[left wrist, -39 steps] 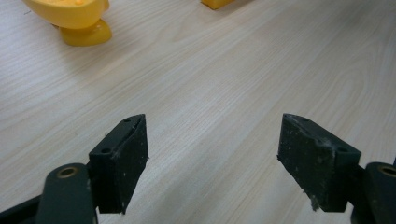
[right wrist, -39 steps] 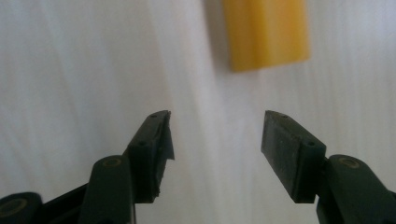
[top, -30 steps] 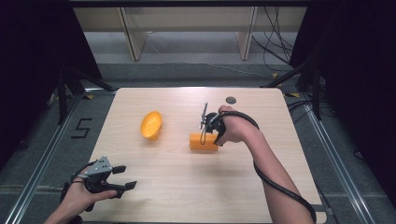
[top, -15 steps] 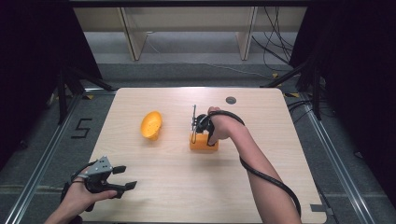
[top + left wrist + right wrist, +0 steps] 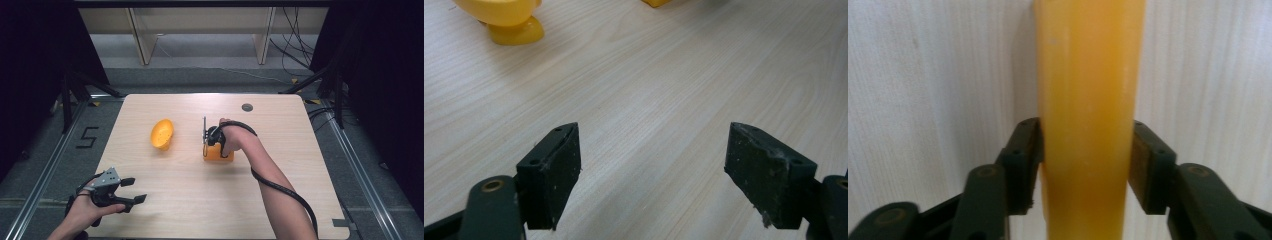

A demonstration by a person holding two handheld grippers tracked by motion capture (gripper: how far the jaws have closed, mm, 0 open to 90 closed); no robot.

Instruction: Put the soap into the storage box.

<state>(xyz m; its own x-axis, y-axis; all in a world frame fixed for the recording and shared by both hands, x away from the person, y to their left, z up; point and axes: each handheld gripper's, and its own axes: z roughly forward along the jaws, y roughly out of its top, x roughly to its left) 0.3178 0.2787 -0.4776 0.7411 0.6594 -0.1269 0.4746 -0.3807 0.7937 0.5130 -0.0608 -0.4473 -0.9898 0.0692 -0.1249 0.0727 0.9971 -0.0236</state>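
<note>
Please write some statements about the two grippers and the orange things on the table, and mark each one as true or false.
1. The right gripper is closed on the orange block. True.
2. The left gripper holds the orange bowl. False: its jaws are open with bare table between them.
3. The bowl touches the block. False: they lie apart.
4. The left gripper is near the table's front left corner. True.

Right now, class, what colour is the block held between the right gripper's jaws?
Orange-yellow: the block shows best in the right gripper view.
</note>
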